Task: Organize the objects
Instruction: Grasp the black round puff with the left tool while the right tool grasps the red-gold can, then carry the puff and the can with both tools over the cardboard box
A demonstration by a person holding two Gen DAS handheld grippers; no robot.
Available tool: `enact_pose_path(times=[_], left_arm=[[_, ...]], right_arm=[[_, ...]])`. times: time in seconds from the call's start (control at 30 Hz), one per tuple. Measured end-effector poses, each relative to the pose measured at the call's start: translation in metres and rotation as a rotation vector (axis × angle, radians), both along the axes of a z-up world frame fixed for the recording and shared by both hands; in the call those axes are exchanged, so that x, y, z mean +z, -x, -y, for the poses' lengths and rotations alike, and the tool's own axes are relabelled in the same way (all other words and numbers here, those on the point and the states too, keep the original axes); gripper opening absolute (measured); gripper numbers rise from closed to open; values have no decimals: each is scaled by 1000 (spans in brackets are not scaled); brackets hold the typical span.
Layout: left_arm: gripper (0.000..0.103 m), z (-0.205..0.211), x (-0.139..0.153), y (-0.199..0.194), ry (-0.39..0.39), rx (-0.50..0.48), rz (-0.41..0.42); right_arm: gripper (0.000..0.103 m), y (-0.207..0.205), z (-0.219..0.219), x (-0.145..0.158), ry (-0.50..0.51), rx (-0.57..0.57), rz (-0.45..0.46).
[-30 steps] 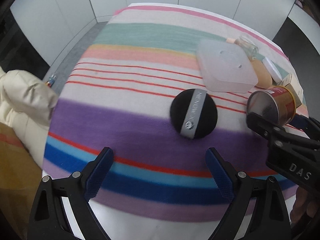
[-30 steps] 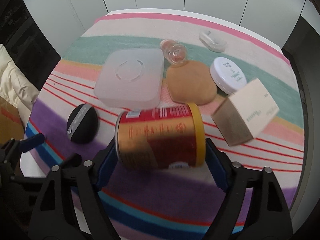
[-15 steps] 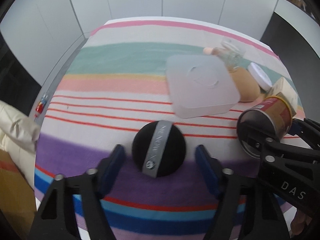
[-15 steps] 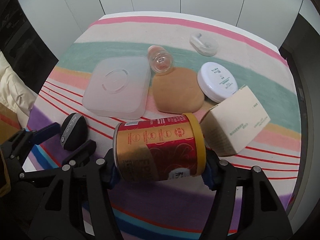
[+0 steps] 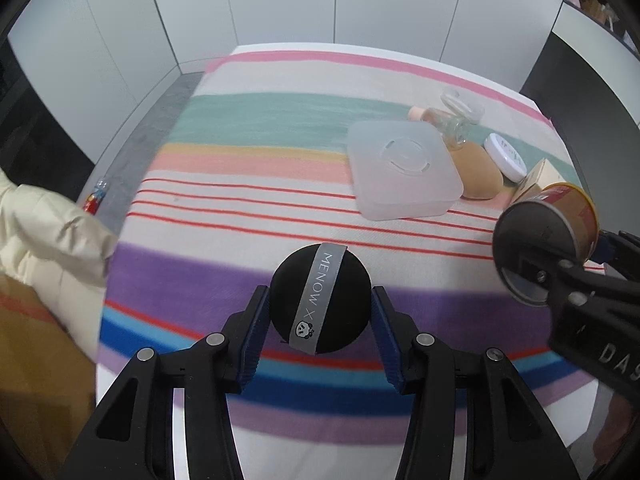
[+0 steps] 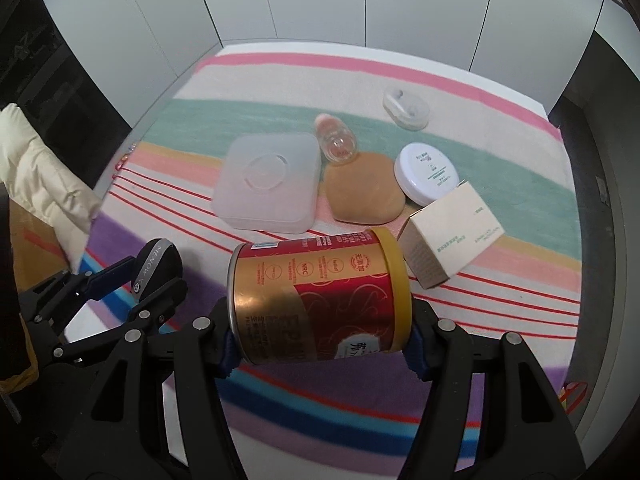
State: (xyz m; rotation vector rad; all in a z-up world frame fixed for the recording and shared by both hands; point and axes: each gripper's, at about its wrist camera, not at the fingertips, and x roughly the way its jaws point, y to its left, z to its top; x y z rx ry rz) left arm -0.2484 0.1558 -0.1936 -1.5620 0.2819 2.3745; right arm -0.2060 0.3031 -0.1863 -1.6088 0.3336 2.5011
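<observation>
My left gripper point(image 5: 318, 330) is shut on a round black powder puff point(image 5: 320, 304) with a grey "MENOW" band, at the near part of the striped cloth. The puff and left gripper also show in the right wrist view point(image 6: 156, 268) at the left. My right gripper point(image 6: 320, 346) is shut on a red and gold can point(image 6: 320, 300), held sideways above the cloth. The can shows in the left wrist view point(image 5: 544, 240) at the right.
On the striped tablecloth point(image 6: 500, 308) lie a translucent square lid point(image 6: 268, 182), a tan sponge point(image 6: 362, 190), a small clear bottle point(image 6: 338, 140), a white round compact point(image 6: 426, 172), a beige carton point(image 6: 448, 232) and a clear case point(image 6: 406, 108). A cream jacket point(image 5: 48, 232) hangs at the left.
My left gripper moved forward around the black puff and closed on it. My right gripper kept hold of the can and shifted slightly.
</observation>
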Motion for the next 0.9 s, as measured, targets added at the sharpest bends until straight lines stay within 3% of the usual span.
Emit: enact_pose_path(times=[0.43, 0.9], left_arm=[[51, 38, 63, -35, -11, 49, -47], [51, 93, 122, -80, -51, 158, -141]], right_arm=[[65, -40, 22, 60, -24, 11, -39], [65, -72, 69, 126, -35, 66, -143]])
